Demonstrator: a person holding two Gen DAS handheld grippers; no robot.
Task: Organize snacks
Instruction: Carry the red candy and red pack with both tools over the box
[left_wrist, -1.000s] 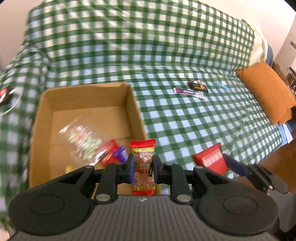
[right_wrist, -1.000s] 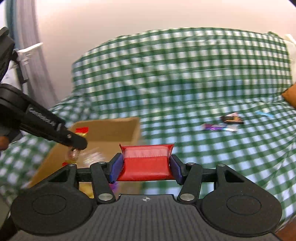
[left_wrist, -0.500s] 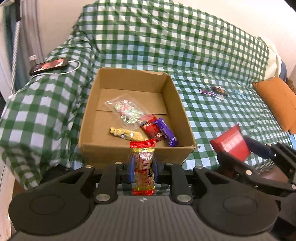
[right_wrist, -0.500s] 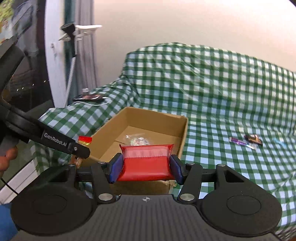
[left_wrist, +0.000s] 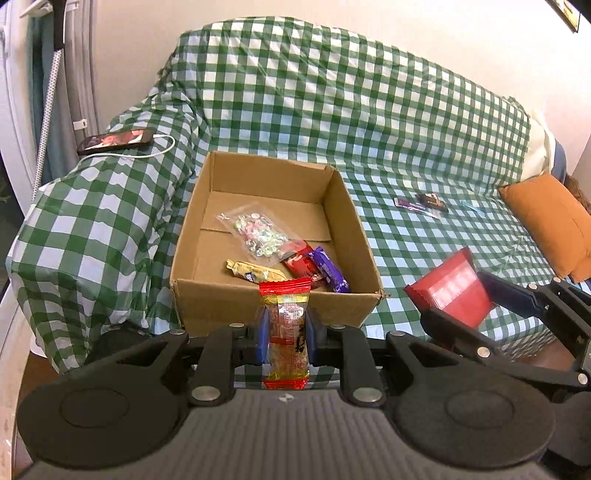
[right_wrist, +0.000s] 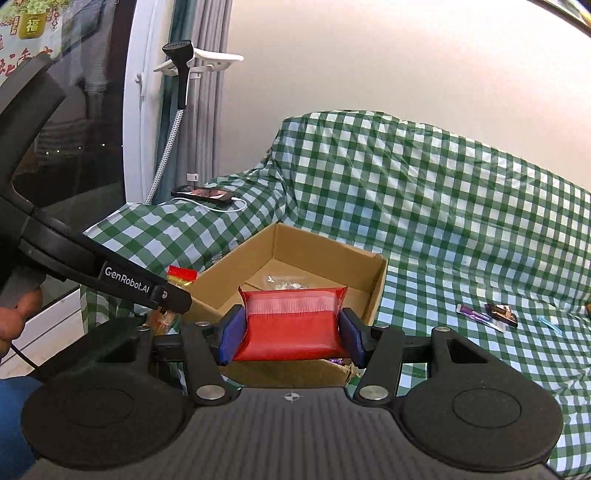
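Observation:
My left gripper (left_wrist: 285, 334) is shut on a clear candy packet with red ends (left_wrist: 286, 325), held upright just in front of the cardboard box (left_wrist: 273, 306). The box holds a clear bag of sweets (left_wrist: 255, 230), a gold bar (left_wrist: 255, 273), a red wrapper (left_wrist: 301, 260) and a purple bar (left_wrist: 328, 271). My right gripper (right_wrist: 291, 334) is shut on a flat red pouch (right_wrist: 291, 325), hovering by the box's near right corner; the same red pouch (left_wrist: 452, 290) shows at the right of the left wrist view. Loose snacks (left_wrist: 421, 202) lie on the sofa seat.
A green checked cloth (left_wrist: 369, 110) covers the sofa. A phone on a white cable (left_wrist: 114, 140) rests on the left armrest. An orange cushion (left_wrist: 554, 229) sits at the far right. A garment steamer (right_wrist: 177, 74) stands by the curtain. A hand (right_wrist: 14, 317) grips the left tool.
Both grippers have drawn back from over the box toward its near side, so the whole box and armrest now show. Each keeps its snack.

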